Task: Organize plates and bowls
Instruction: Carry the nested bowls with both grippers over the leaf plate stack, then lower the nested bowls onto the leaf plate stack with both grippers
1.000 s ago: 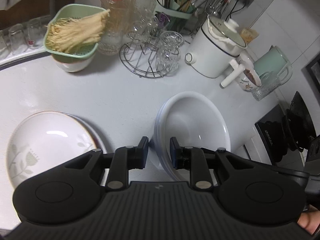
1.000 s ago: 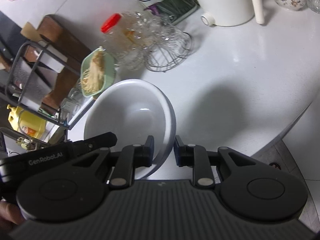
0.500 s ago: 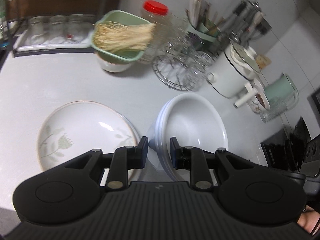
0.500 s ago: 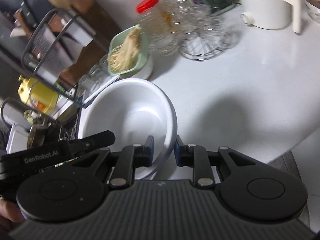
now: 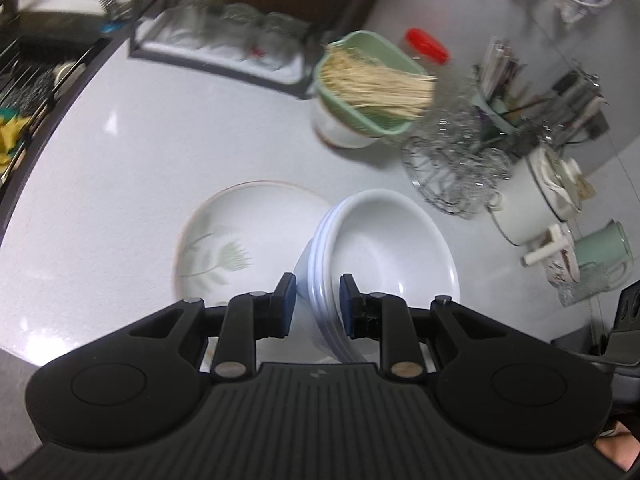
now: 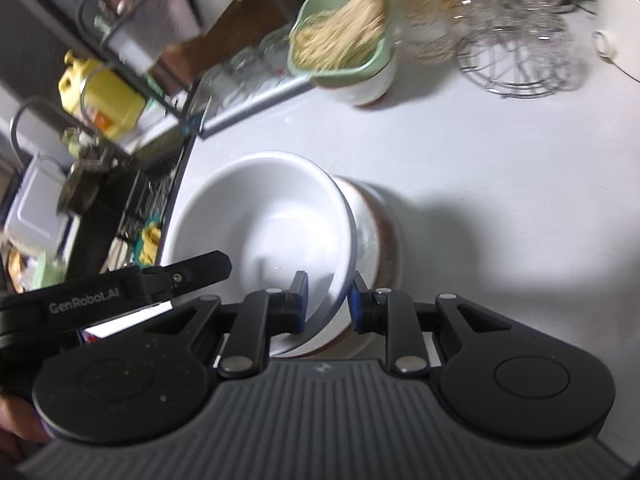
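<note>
- On the white countertop point(image 5: 120, 152), toward its near edge, lay a flowered plate point(image 5: 240, 240); the stack of white bowls point(image 5: 380, 248) was above it, overlapping the plate's right side, and appeared to be carried clear of the surface.
- The left gripper point(image 5: 318, 300) was closed on the stack's rim — one pad outside, one inside.
- The right gripper point(image 6: 326, 300) pinched the opposite rim in the same way, nearly closed, with a pad on each face of the wall.
- Handling, as judged: glazed ceramic — stiff, heavy as a stack, slippery and breakable. The nested bowls may shift if tilted; opposed rim grips look the soundest hold.
- Toward the far edge stood a green strainer of noodles point(image 5: 368, 84) on a white bowl, a wire glass rack point(image 5: 456, 176), a white pot point(image 5: 536, 200) and a mug point(image 5: 604, 248); all were well apart from the stack.
- A tray of glasses point(image 5: 228, 48) lined the far left edge, beside the sink.
- The plate itself was the nearest obstruction beneath the stack.
</note>
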`<state>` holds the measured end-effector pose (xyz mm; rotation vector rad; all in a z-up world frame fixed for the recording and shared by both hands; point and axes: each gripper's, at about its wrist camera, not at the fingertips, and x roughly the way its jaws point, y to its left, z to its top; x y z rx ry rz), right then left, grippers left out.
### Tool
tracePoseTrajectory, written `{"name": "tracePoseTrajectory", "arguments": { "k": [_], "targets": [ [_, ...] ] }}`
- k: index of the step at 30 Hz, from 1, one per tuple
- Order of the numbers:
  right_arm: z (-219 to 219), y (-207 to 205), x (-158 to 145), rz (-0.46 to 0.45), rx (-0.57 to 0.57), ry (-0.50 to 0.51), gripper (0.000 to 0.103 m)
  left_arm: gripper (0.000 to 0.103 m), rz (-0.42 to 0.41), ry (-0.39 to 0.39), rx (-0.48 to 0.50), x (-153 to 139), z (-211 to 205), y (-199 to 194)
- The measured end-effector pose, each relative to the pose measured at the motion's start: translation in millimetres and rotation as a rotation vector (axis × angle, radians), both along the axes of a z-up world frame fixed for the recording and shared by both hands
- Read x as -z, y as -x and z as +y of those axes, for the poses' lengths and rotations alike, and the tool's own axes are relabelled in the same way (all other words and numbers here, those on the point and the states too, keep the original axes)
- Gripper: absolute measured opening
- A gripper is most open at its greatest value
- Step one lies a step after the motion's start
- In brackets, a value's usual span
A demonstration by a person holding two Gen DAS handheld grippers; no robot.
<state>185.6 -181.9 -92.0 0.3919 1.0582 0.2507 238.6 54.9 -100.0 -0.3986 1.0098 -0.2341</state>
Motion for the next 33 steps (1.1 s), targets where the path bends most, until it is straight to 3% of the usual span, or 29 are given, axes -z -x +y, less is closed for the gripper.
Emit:
{"name": "tracePoseTrajectory", "arguments": {
  "k": [10,21,24,26,29,33],
  "targets": [
    [29.6,-23.1,25.6,0.045,-0.032,0.035,0.024,0.026,0.055,-0.011,-0.008,33.1,22.2,-21.6],
    [36.4,-32.5,47.7,0.085,-0.029,0.077,0.024,0.027,0.088,-0.062,0.019,54.0,13.2,-38.4],
    [36.1,-34.7,50.0,0.096,-0.051,0.083,0.024,0.029,0.081,-0.062,0.014,52.0,15.4,-36.2],
    [36.7,-34.8,46.2,0.078,-0.056,0.101,0.025,0.037,0.077,-0.056,0.016,48.7,17.6,-35.4],
    [34.9,-32.4,38.2,0.06,-0.043,0.085,0.025,0.041,0.053,-0.072,0.021,41.1,19.3,-30.2],
    [36.3,-23.3,28.7,0.068,-0.051,0.113,0.026,0.042,0.017,-0.082,0.024,24.8,20.7,-20.5]
  ]
}}
